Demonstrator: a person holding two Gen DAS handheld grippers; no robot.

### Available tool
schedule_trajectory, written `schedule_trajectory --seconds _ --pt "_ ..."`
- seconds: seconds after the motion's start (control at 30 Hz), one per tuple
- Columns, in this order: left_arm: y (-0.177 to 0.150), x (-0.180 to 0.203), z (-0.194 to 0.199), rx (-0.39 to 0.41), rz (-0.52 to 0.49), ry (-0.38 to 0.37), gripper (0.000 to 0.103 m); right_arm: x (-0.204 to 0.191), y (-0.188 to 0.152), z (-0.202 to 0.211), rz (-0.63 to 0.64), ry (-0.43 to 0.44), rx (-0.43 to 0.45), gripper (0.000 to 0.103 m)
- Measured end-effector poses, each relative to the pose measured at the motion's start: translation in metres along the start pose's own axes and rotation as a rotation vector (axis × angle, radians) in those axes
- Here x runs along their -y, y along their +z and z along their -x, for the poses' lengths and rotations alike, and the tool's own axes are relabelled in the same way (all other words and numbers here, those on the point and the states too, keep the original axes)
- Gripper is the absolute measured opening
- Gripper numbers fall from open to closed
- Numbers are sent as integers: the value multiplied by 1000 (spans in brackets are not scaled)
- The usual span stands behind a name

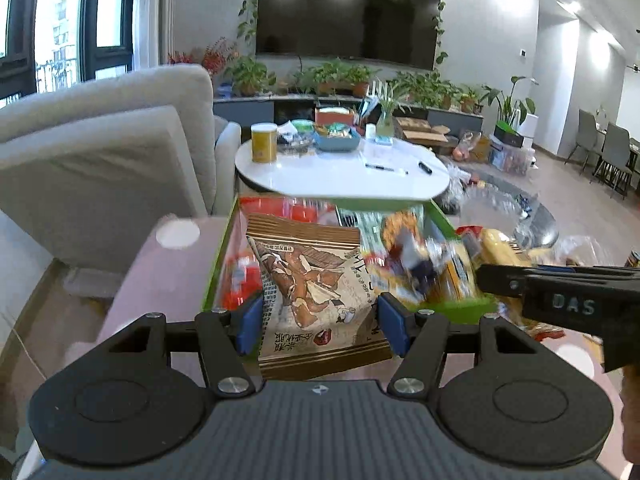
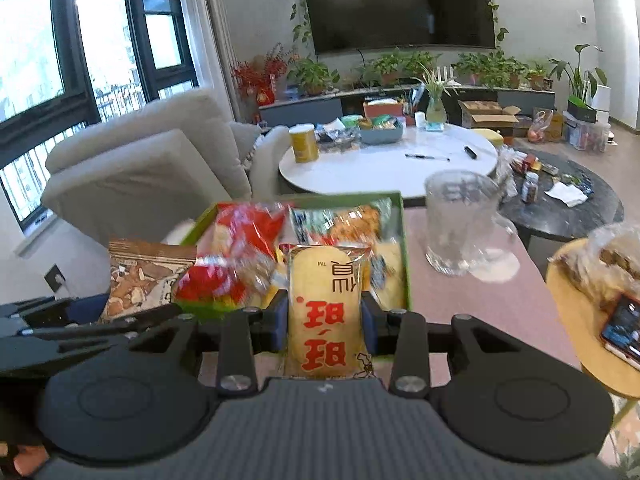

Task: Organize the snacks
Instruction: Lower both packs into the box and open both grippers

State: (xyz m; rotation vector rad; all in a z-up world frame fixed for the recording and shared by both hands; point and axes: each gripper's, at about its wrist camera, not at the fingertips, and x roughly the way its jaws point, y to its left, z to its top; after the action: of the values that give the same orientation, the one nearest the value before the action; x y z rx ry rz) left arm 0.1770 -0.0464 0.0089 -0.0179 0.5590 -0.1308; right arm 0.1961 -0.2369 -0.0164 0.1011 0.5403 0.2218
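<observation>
My left gripper point(image 1: 320, 326) is shut on a brown-and-cream snack bag point(image 1: 316, 292) with a drawn figure, held over the near end of a green tray point(image 1: 218, 264) full of snack packs. That bag point(image 2: 140, 276) also shows at the left of the right wrist view. My right gripper point(image 2: 325, 326) is shut on a yellow snack pack point(image 2: 324, 312) with red characters, above the tray's point(image 2: 406, 256) near edge. The right gripper's black body point(image 1: 568, 296) reaches in from the right of the left wrist view. Red, orange and green packs fill the tray, blurred.
The tray lies on a pinkish tabletop point(image 2: 500, 304). A clear glass mug point(image 2: 464, 228) stands to its right, and a yellow round stool point(image 2: 576, 280) with a phone point(image 2: 624, 332) beyond. A white oval table point(image 1: 340, 176) and grey sofa point(image 1: 104, 160) lie behind.
</observation>
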Motion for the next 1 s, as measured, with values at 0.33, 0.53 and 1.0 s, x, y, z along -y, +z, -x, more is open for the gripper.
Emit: schedule_trajectory --seconds 0.33,0.53,1.0 --pt "40 -11 -37 39 -1 -43 58 -6 36 -32 -31 30 26 58" --pt "50 -18 -61 32 -5 -56 58 -2 48 -52 -61 47 22 58" --pt "45 -33 -116 -46 -14 -38 58 -15 49 -104 -90 65 -55 58"
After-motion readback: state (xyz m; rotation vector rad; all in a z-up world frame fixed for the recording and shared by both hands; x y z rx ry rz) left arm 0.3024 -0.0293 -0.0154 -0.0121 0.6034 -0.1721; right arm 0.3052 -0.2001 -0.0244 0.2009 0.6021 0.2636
